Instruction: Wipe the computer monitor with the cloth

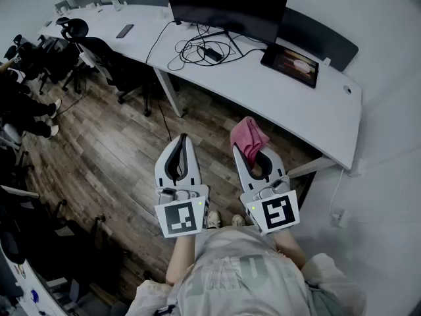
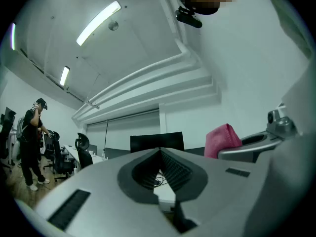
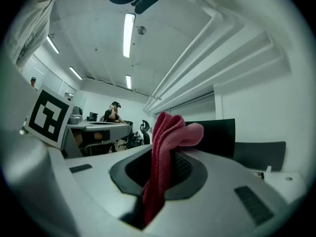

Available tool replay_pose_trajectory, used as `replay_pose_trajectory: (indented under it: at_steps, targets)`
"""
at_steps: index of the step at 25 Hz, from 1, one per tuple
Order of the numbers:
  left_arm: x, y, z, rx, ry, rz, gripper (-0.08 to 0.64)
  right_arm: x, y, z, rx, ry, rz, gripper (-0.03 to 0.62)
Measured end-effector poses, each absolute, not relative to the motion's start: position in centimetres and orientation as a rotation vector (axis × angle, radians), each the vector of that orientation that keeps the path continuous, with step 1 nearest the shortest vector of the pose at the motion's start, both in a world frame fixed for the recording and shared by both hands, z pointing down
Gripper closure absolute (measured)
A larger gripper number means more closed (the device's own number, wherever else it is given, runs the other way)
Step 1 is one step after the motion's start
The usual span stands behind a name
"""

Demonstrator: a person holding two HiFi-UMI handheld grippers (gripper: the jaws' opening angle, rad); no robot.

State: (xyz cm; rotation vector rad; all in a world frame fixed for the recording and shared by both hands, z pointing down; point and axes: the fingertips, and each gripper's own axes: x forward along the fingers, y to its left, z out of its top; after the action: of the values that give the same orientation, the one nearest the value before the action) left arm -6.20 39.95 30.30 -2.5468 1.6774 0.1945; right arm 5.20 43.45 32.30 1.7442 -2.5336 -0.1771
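Observation:
The black computer monitor (image 1: 227, 5) stands at the back of the white desk (image 1: 316, 114), its screen dark; it also shows ahead in the left gripper view, monitor (image 2: 157, 141), and behind the cloth in the right gripper view, monitor (image 3: 217, 137). My right gripper (image 1: 245, 143) is shut on a pink cloth (image 1: 248, 137), which sticks up from the jaws, cloth (image 3: 165, 152). My left gripper (image 1: 183, 139) hangs beside it over the floor, jaws shut with nothing between them, left gripper (image 2: 160, 151). Both grippers are held well short of the desk.
A tablet (image 1: 291, 64) with a lit picture lies right of the monitor, with tangled cables (image 1: 204, 48) beneath the screen. Office chairs (image 1: 99, 51) stand at the left over wooden floor. A person (image 2: 30, 142) stands far off at the left. A wall (image 1: 395, 143) runs along the right.

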Motion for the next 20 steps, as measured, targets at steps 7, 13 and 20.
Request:
replay_pose_trajectory:
  at_steps: [7,13,20]
  targets:
    - [-8.4,39.7,31.0,-2.533,1.674,0.167,0.546,4.0,43.3,32.4,1.754,-2.537,-0.163,0.537]
    - [-10.3,39.0,31.2,-2.548,1.667,0.184,0.546,2.3,42.7,32.8,1.769,-2.523,-0.159,0.537]
    - [-13.5,37.2,32.9,-2.558,1.704,0.188,0.546,0.2,41.7,33.6,1.786,-2.548,-0.134,0.537]
